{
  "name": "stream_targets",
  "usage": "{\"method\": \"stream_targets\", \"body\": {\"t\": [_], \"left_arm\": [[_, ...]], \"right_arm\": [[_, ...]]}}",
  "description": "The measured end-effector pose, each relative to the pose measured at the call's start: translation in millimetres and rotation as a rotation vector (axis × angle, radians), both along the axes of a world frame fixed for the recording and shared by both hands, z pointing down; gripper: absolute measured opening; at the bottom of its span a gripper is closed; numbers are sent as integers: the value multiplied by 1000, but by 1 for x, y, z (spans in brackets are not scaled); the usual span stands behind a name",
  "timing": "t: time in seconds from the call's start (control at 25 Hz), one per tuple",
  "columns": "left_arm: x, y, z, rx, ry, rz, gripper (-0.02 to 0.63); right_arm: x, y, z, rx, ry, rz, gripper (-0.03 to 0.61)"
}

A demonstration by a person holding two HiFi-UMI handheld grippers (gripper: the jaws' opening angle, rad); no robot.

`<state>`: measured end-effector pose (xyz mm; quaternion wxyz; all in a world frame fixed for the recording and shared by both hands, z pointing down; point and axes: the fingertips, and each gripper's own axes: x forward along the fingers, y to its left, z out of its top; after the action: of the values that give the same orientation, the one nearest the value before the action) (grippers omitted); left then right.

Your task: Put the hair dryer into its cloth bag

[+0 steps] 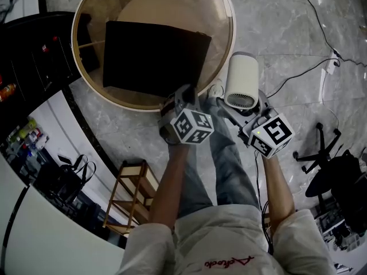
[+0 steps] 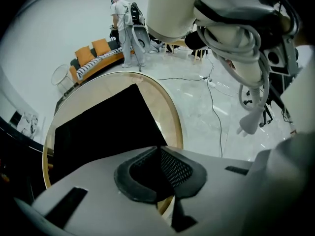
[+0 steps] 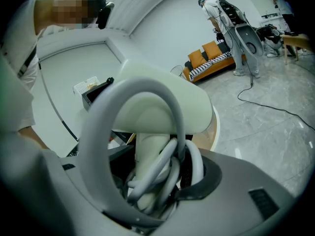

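Clutter first: wooden rack (image 1: 135, 189) on the marble floor (image 1: 275, 22) below-left of the person, black office chair (image 1: 322, 149) at right, thin cables (image 1: 309, 67) across the floor. Orange sofa (image 2: 96, 57) at the far wall, w/ a person standing just beside it. Nothing sits btwn the claws and the bag.

Round desk (image 1: 212, 16) has a clear top w/ a pale wood rim. Cloth bag (image 1: 152, 56) lies flat on it: black, matte, roughly rectangular. Can't tell if its mouth is open.

Left claw (image 1: 188, 91) is at the bag's near-right corner. In the left gripper view its tips (image 2: 158, 149) are drawn together, pinching that corner of the black cloth.

Hair dryer (image 1: 241, 76) is up off the desk, just right of the rim. It has a smooth off-white cylindrical body w/ a grille on the end. Right claw (image 1: 238, 114) is clamped on its handle. The grey cord (image 3: 170, 132) is looped round the handle, inside the grip too. The white plug (image 2: 248, 124) dangles free.
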<state>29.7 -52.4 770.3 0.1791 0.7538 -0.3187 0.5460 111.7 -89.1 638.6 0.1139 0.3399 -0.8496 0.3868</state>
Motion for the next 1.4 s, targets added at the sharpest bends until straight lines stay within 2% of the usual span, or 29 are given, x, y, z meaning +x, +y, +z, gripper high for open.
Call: {"method": "stream_targets", "body": {"t": [0.12, 0.2, 0.56, 0.68, 0.76, 1.12, 1.4], "left_arm": [[-2, -4, -2, -8, 20, -21, 40], [-6, -10, -10, 19, 39, -51, 38], [-42, -27, -77, 219, 208, -300, 37], [-47, -34, -101, 305, 309, -364, 37], [-52, -35, -112, 350, 341, -404, 37], [-53, -33, -114, 339, 373, -401, 37], [-55, -32, -116, 333, 399, -401, 37]], "right_arm": [[-1, 0, 1, -2, 1, -6, 287], [-2, 0, 2, -3, 3, -10, 286], [-9, 5, 10, -9, 42, -61, 285], [-15, 9, 16, -8, 74, -103, 285], [-21, 13, 20, -4, 109, -147, 285], [-46, 26, 54, 2, 366, -412, 282], [-52, 41, 80, -56, 550, -549, 281]]}}
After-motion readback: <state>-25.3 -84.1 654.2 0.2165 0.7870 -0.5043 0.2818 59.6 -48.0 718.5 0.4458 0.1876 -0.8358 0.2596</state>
